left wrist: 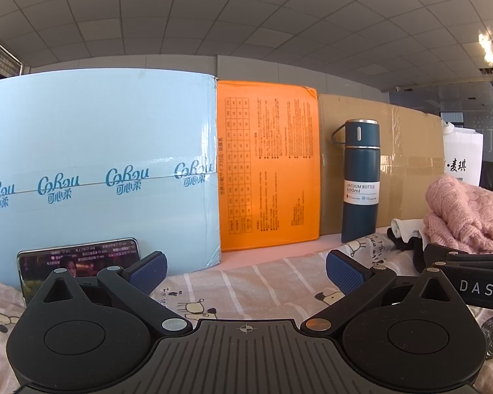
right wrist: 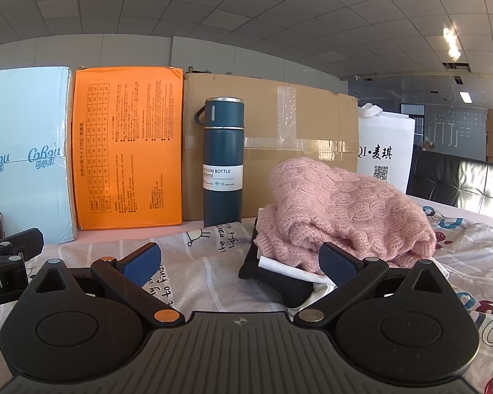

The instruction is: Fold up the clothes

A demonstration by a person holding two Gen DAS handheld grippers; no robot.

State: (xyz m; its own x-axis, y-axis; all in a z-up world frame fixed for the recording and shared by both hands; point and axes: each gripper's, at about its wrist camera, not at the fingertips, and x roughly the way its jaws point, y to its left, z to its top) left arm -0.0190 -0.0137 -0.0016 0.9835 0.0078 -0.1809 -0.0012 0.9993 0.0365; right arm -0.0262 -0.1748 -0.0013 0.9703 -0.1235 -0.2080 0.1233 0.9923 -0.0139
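A pink knitted sweater (right wrist: 341,216) lies bunched on top of a black garment (right wrist: 272,272) and a white garment (right wrist: 279,264) on the printed bedsheet (right wrist: 197,262). My right gripper (right wrist: 240,262) is open and empty, its right finger just in front of the pile. My left gripper (left wrist: 246,271) is open and empty over the sheet, left of the pile. The sweater shows at the far right of the left wrist view (left wrist: 460,216). The right gripper's body (left wrist: 470,279) is beside my left one.
A blue vacuum bottle (right wrist: 223,161) stands behind the pile. A light blue box (left wrist: 98,164), an orange box (left wrist: 269,170) and a cardboard box (right wrist: 279,144) line the back. A phone (left wrist: 79,262) leans on the blue box. A white bag (right wrist: 384,151) stands at right.
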